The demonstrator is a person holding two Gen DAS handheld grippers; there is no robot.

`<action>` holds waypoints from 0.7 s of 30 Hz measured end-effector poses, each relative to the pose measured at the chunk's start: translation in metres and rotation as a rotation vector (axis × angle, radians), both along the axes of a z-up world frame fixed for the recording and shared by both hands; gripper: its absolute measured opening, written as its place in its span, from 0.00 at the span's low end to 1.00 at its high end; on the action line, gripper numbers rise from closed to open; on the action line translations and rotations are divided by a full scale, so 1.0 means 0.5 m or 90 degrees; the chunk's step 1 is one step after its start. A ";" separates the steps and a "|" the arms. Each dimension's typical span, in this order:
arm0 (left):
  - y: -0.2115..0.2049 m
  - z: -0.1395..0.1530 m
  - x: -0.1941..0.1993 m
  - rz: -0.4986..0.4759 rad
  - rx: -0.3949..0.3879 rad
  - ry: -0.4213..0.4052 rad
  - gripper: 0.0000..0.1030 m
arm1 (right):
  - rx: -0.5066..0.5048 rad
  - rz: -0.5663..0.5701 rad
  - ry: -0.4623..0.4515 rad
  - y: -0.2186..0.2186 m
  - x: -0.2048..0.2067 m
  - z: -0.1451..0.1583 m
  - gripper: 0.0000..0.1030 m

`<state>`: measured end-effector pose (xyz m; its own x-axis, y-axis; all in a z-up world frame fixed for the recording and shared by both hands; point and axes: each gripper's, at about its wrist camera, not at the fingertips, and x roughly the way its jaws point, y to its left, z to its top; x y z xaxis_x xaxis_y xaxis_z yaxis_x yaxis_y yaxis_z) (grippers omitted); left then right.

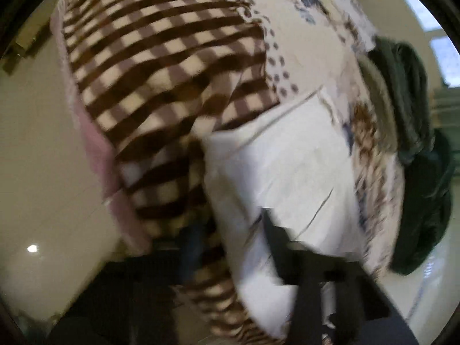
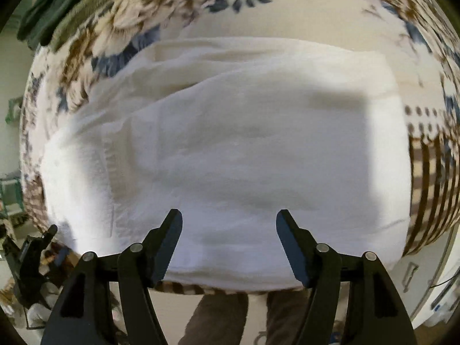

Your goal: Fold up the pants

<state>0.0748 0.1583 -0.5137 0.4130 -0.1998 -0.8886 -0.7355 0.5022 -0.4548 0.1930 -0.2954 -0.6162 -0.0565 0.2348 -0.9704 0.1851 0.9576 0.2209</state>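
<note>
The white pants (image 2: 230,155) lie folded flat near the front edge of the bed (image 2: 302,8), so the right gripper (image 2: 229,230) hangs over them with fingers wide apart and empty, maybe ready to pinch, while the blurry left gripper (image 1: 302,270) seems to hold white cloth, though I cannot tell.

A bedspread (image 2: 287,8) with blue and brown flowers and a brown checked panel (image 1: 161,66) covers the bed. A dark green garment (image 1: 414,149) lies heaped at its edge. Pale glossy floor (image 1: 43,172) runs alongside, beside a pink trim (image 1: 95,149).
</note>
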 end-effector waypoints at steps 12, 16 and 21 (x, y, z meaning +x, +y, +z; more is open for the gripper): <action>0.005 0.033 0.036 -0.074 0.097 -0.125 0.11 | -0.040 0.018 0.053 0.044 0.006 -0.030 0.68; 0.050 -0.034 0.025 -0.073 0.037 -0.094 0.14 | -0.038 0.035 0.047 0.061 -0.007 -0.012 0.68; 0.053 0.029 -0.025 -0.053 0.021 -0.102 0.58 | -0.049 0.031 0.036 0.076 -0.013 -0.006 0.68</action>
